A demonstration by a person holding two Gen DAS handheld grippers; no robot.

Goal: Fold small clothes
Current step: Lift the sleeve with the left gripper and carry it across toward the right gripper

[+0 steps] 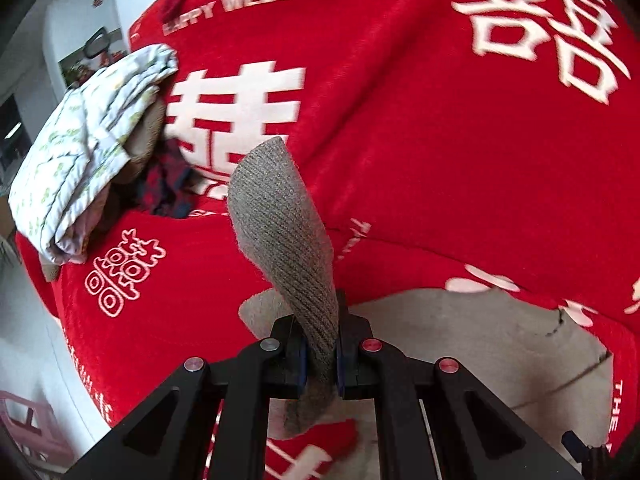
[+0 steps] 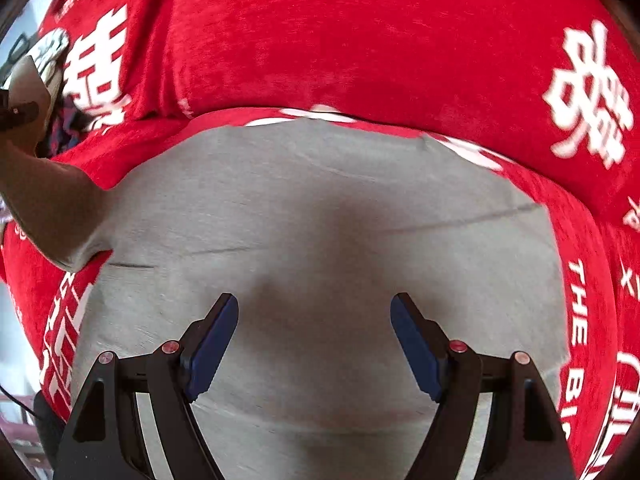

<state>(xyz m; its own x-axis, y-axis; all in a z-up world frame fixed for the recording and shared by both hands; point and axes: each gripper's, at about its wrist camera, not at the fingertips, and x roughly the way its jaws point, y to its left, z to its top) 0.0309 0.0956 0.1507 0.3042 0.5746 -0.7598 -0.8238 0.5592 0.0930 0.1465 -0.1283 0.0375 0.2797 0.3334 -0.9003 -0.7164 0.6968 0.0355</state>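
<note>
A grey garment [image 2: 320, 216] lies spread flat on a red cloth with white characters [image 2: 360, 32]. My left gripper [image 1: 321, 356] is shut on the garment's ribbed grey cuff [image 1: 280, 220] and holds it lifted above the cloth; the rest of the garment [image 1: 480, 340] lies flat to the right. In the right wrist view the lifted part [image 2: 52, 208] rises at the left edge toward the left gripper [image 2: 16, 114]. My right gripper [image 2: 314, 344] is open and empty, low over the garment's middle.
A pile of other clothes sits at the far left of the red cloth [image 1: 400, 120]: a white floral-print piece [image 1: 88, 148] on top, a dark plaid piece [image 1: 168, 184] under it. The cloth's left edge drops to a pale floor [image 1: 24, 340].
</note>
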